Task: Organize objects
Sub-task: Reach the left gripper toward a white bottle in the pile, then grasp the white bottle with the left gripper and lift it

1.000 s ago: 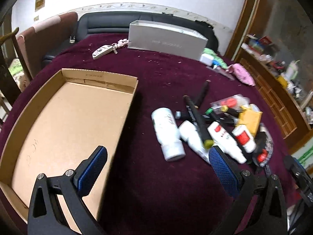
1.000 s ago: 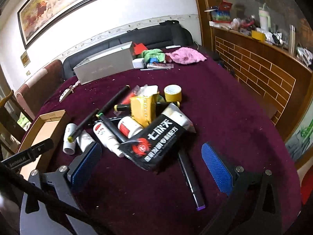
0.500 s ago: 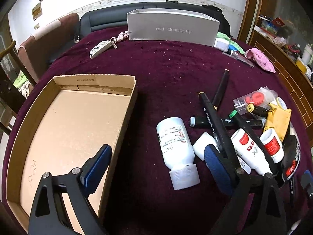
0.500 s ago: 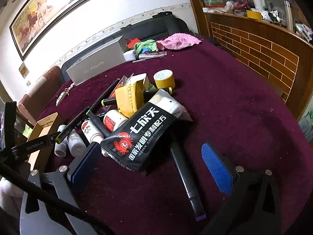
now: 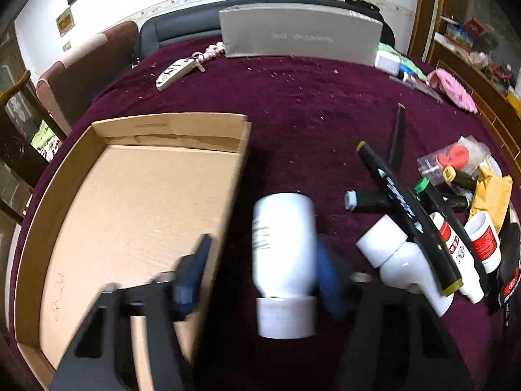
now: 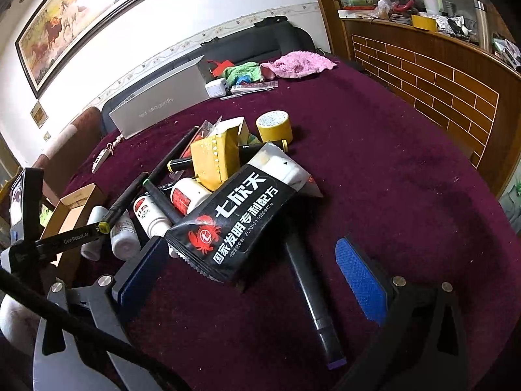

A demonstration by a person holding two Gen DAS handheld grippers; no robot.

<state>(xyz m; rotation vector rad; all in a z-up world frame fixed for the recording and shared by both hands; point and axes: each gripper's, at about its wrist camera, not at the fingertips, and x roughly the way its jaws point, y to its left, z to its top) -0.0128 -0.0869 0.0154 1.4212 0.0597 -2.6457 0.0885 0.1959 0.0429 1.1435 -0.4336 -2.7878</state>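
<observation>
A white bottle (image 5: 282,244) lies on the maroon tablecloth just right of the open cardboard box (image 5: 136,195), cap toward me. My left gripper (image 5: 262,247) straddles it with its jaws closing. The right pad lies against the bottle's side, while the blurred left pad (image 5: 195,270) hangs over the box's right wall, apart from the bottle. My right gripper (image 6: 252,251) stands open low over the cloth. A black crab-print packet (image 6: 237,224) reaches in between its fingers, and a dark marker (image 6: 309,296) lies under the packet.
A pile right of the bottle holds a second white bottle (image 5: 403,257), black markers (image 5: 403,202), red-label bottles (image 5: 485,238), a yellow pack (image 5: 491,192) and yellow tape (image 6: 274,125). A grey box (image 5: 299,37), keys (image 5: 177,71) and a pink cloth (image 6: 301,62) lie far back.
My left gripper sank toward the white bottle and its jaws narrowed around it. The right gripper dipped slightly early on, then held still, still open.
</observation>
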